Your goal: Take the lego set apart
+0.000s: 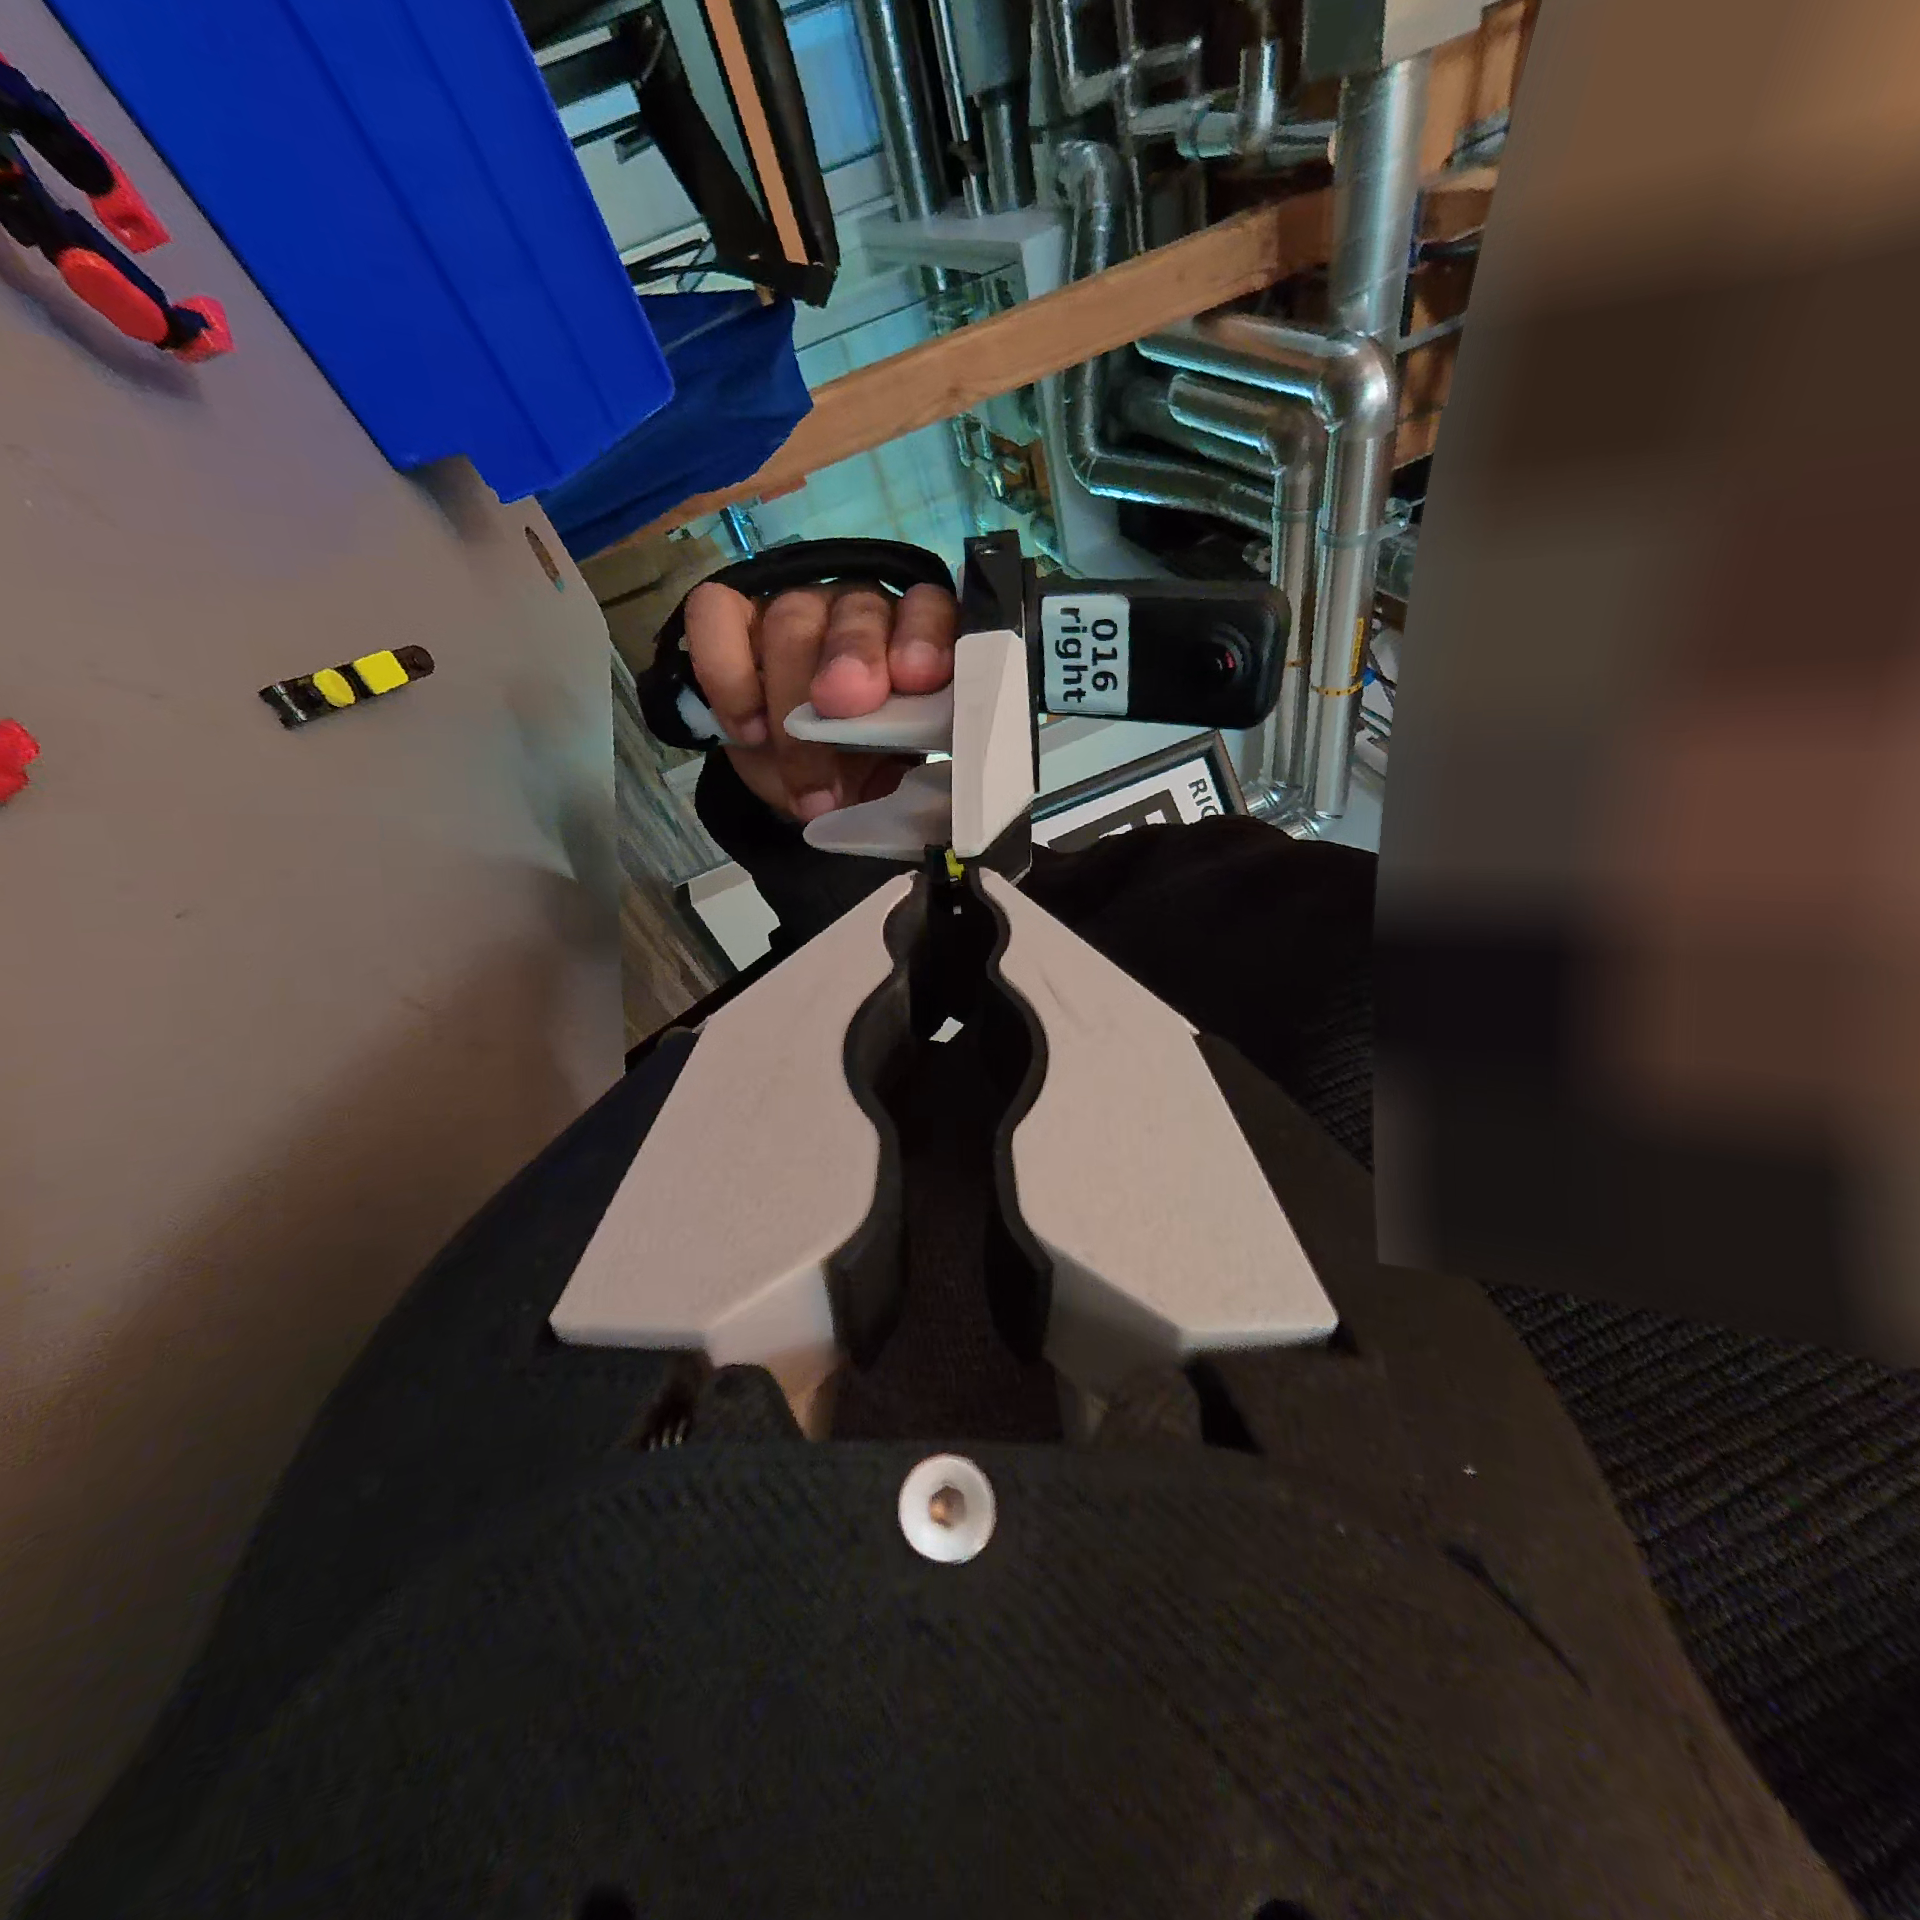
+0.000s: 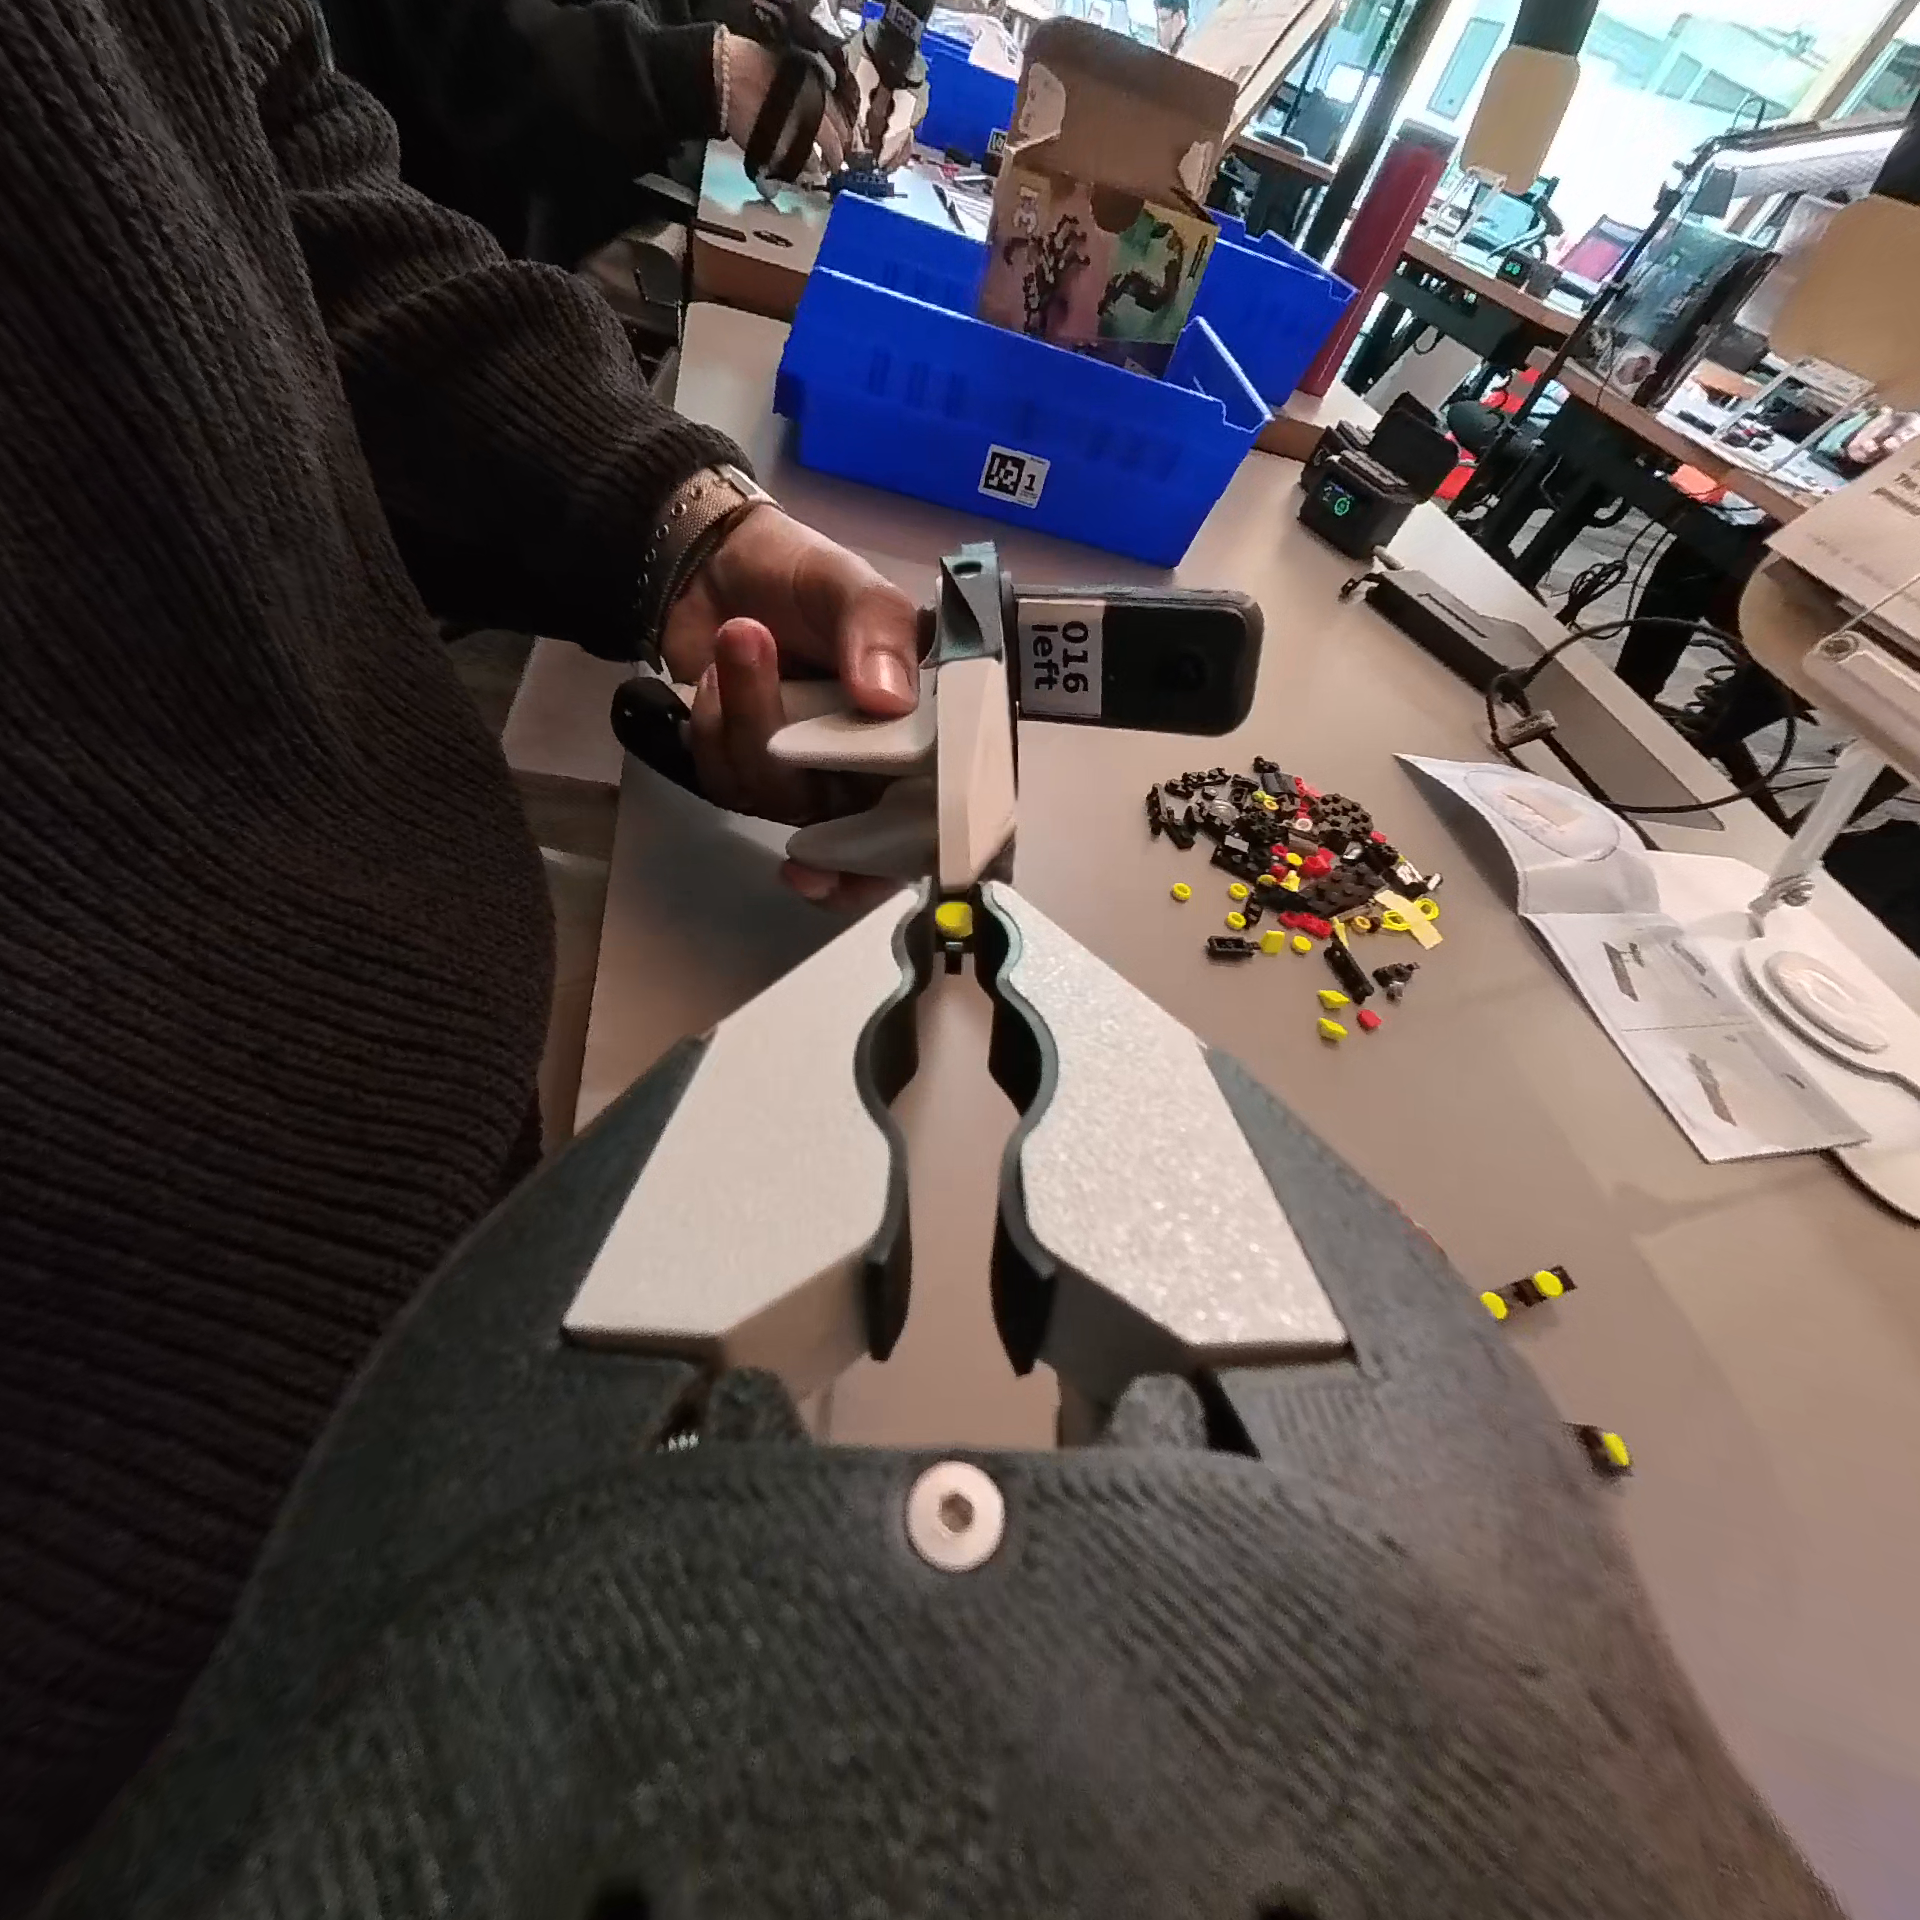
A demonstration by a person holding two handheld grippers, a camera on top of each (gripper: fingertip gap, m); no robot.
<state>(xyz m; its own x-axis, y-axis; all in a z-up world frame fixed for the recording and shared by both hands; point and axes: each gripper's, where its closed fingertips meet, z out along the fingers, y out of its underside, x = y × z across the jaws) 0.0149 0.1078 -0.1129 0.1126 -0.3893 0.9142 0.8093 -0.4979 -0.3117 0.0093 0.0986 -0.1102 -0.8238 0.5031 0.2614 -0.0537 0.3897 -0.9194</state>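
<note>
The left gripper (image 1: pixel 943 891) and the right gripper (image 2: pixel 953 925) met tip to tip above the worktop (image 2: pixel 1403 1164), both nearly closed on one small black-and-yellow lego piece (image 2: pixel 952 918), mostly hidden between them. Loose bricks (image 2: pixel 1299 862) lay further right.

The left wrist view is dim, with bluish light far back by the shiny pipes (image 1: pixel 1340 395). A big smeared patch covers its right side, and the blue bin (image 1: pixel 395 229) bends at the edge. The right wrist view is brighter. Daylight comes from windows (image 2: pixel 1662 94) at the top right and washes them out. The bench (image 2: pixel 1299 1122) is evenly lit. Its corners curve and look soft.
</note>
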